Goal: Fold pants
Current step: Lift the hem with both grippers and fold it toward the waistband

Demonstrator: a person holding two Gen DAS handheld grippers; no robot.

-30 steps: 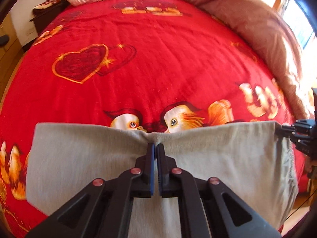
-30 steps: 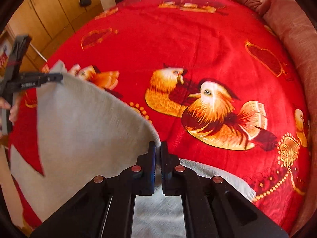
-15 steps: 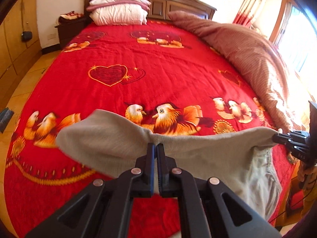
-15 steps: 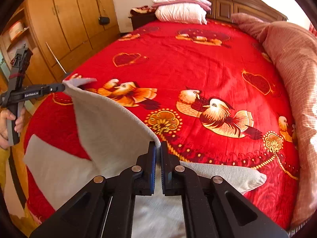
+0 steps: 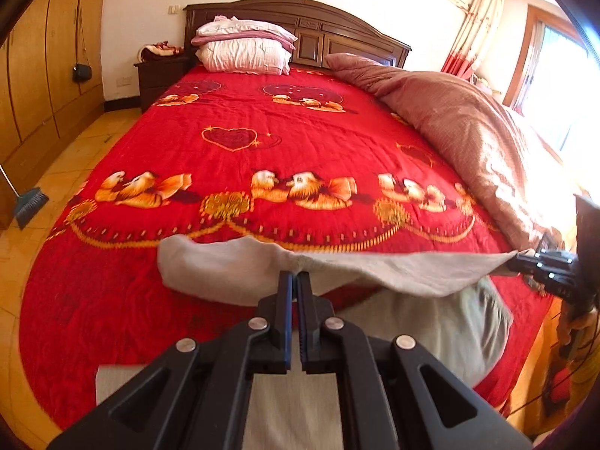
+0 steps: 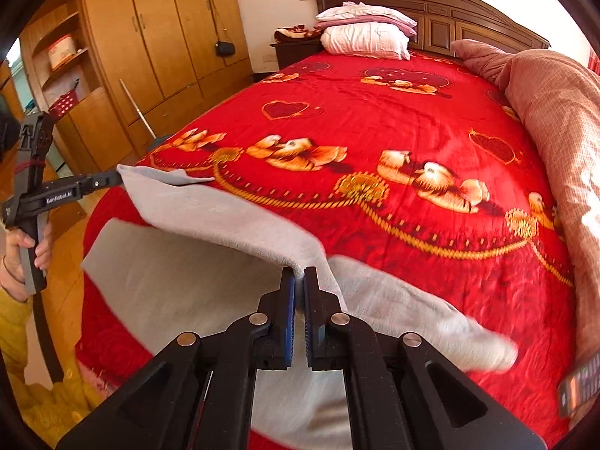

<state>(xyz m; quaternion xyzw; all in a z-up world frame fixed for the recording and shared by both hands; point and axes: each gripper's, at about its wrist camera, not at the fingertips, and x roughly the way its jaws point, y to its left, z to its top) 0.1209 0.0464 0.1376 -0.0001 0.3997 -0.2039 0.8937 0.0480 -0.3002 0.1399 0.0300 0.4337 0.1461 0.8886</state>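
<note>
Left wrist view: grey pants [image 5: 405, 273] hang lifted over the foot of my red bedspread [image 5: 300, 142]; my left gripper [image 5: 295, 281] pinches their top edge; my right gripper [image 6: 299, 277] pinches the other end; lower cloth drapes on the bed; pillows [image 5: 243, 48] lie by the headboard [image 5: 337, 33].

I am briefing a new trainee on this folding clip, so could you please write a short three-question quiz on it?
1. True or false: the left gripper is shut on the grey fabric pants.
2. What grips the same lifted edge further along? A) right gripper B) a bare hand C) nothing
3. Fill in: the pants hang partly over the ____ patterned bedspread.

Key: 1 true; 2 A; 3 red.
</note>
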